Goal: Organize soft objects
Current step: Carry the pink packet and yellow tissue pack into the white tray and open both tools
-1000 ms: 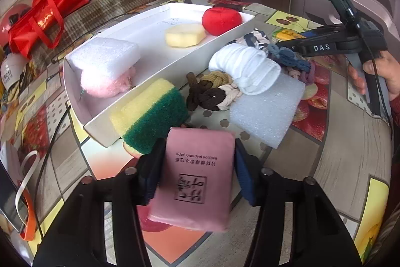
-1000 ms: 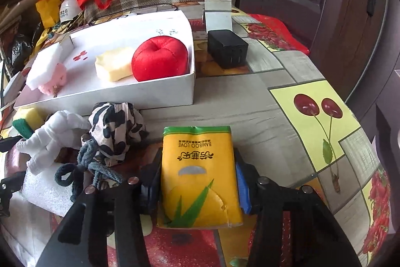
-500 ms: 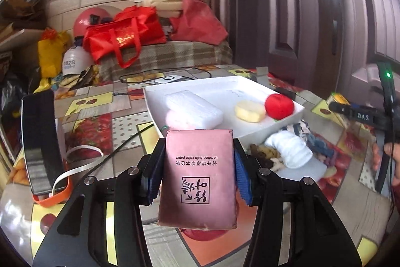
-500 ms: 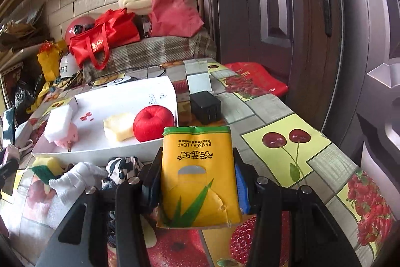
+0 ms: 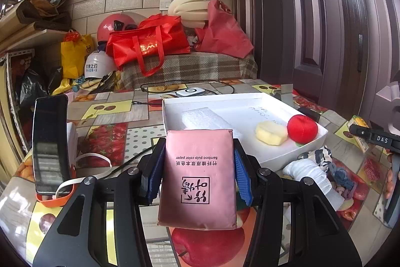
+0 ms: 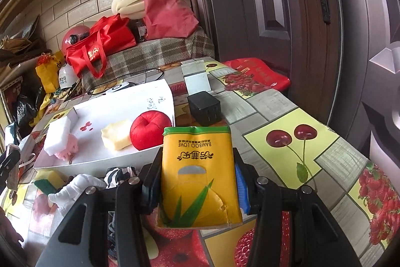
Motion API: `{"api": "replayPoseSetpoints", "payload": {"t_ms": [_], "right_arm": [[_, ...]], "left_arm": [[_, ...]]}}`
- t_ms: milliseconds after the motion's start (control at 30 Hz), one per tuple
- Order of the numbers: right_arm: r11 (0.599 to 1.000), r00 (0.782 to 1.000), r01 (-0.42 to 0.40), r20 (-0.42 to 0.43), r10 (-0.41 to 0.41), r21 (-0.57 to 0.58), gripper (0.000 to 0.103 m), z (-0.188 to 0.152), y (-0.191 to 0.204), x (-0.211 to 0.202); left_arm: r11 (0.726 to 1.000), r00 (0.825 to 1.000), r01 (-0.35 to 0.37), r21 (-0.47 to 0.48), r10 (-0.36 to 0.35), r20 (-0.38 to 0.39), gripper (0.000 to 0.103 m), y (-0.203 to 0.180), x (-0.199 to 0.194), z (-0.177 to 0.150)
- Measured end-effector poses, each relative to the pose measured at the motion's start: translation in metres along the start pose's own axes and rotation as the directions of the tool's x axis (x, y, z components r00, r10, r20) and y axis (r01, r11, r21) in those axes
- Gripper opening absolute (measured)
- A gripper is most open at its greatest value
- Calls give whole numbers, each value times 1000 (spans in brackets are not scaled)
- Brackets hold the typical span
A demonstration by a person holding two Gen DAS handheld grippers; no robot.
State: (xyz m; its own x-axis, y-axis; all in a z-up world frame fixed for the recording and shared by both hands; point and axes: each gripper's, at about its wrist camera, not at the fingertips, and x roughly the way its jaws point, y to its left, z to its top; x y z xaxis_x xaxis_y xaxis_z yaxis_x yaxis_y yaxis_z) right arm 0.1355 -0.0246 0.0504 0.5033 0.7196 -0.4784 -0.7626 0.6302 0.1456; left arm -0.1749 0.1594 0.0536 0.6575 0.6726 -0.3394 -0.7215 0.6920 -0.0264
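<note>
My left gripper (image 5: 198,177) is shut on a pink tissue pack (image 5: 197,182), held above the table in front of the white tray (image 5: 310,145). My right gripper (image 6: 197,178) is shut on a yellow tissue pack (image 6: 198,177), raised near the tray's (image 6: 95,163) front corner. Inside the tray lie a white foam block (image 6: 58,135) on a pink puff (image 6: 68,148), a pale yellow sponge (image 6: 116,134) and a red plush apple (image 6: 150,125). A white sock (image 5: 308,173), a cow-print cloth (image 6: 118,173), dark cords (image 5: 341,178) and a yellow-green sponge (image 6: 48,182) rest on the table beside the tray.
A phone (image 5: 51,145) stands in an orange holder at the left. A black charger block (image 6: 203,106) sits behind the tray. Red bags (image 5: 147,44), helmets and foam pile on the plaid bench behind. A dark door (image 6: 275,16) stands to the right.
Both grippers rose and tilted up with their packs, so the views swung from the tabletop to the room. The left gripper also rolled level and drew back from the tray.
</note>
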Motion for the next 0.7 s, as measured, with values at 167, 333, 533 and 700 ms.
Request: {"api": "replayPoseSetpoints", "payload": {"t_ms": [167,333,533,700], "right_arm": [[999,998,18,53,-16,-31,49,4,3,-2],[995,998,1,70,6,-96,49,9,17,6],[987,994,-10,108,28,-160,49,14,36,15],[982,994,-37,97,56,-188,49,19,52,29]], "left_arm": [[1000,1000,11,-10,-11,-19,50,1,9,2],[997,996,72,6,-71,-51,50,-5,23,5],[996,994,91,2,-91,-54,50,-10,30,9],[994,992,109,-7,-109,-62,50,-10,41,14]]}}
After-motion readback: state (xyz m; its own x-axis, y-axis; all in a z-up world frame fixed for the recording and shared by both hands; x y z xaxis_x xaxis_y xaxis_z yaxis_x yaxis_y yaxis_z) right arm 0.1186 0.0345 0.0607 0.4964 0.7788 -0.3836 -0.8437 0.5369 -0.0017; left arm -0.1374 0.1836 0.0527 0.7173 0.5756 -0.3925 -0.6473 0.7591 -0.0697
